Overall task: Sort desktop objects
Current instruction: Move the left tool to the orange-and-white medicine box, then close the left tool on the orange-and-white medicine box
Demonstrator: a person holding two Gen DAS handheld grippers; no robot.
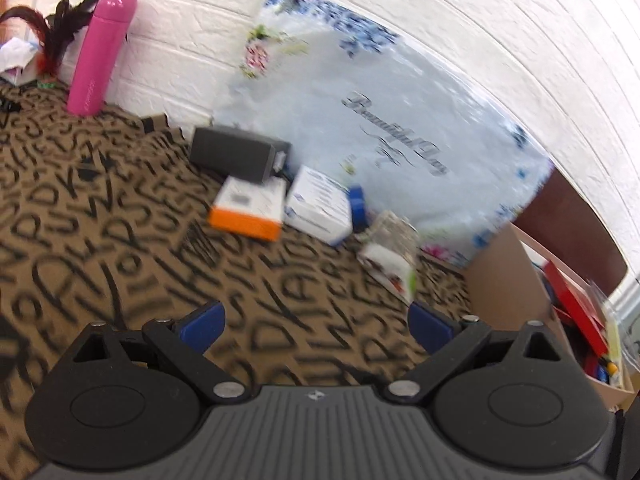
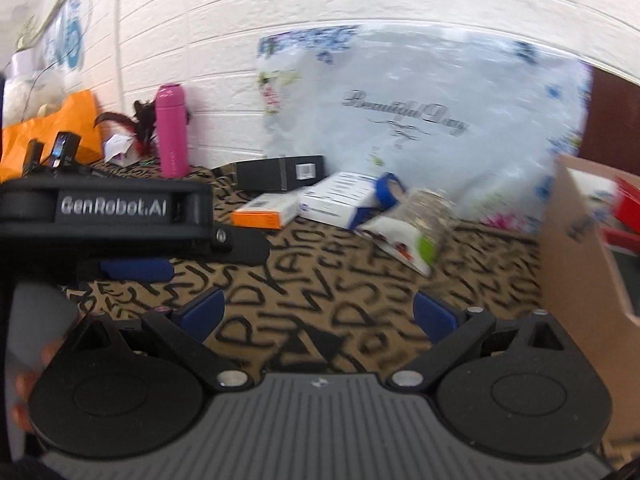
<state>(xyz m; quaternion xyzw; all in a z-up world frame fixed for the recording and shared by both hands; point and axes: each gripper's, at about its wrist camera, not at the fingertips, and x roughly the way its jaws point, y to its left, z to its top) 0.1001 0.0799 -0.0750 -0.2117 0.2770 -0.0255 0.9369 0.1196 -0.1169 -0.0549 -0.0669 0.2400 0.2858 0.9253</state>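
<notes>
Both grippers — left gripper (image 1: 314,320) and right gripper (image 2: 316,314) — are hovering wide open, holding nothing (blurry) over the letter-print cloth (image 1: 100,220); glossy pink bottle (image 1: 102,52) standing upright.

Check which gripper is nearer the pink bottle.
Left, as far as these views show. The left gripper sits on the pink bottle side of the table; the right gripper is further over, beside the cardboard box. Both are open, well short.

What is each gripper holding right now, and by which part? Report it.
Nothing is held. The left gripper and the right gripper are both open and empty above the lettered tablecloth, short of the boxes.
</notes>
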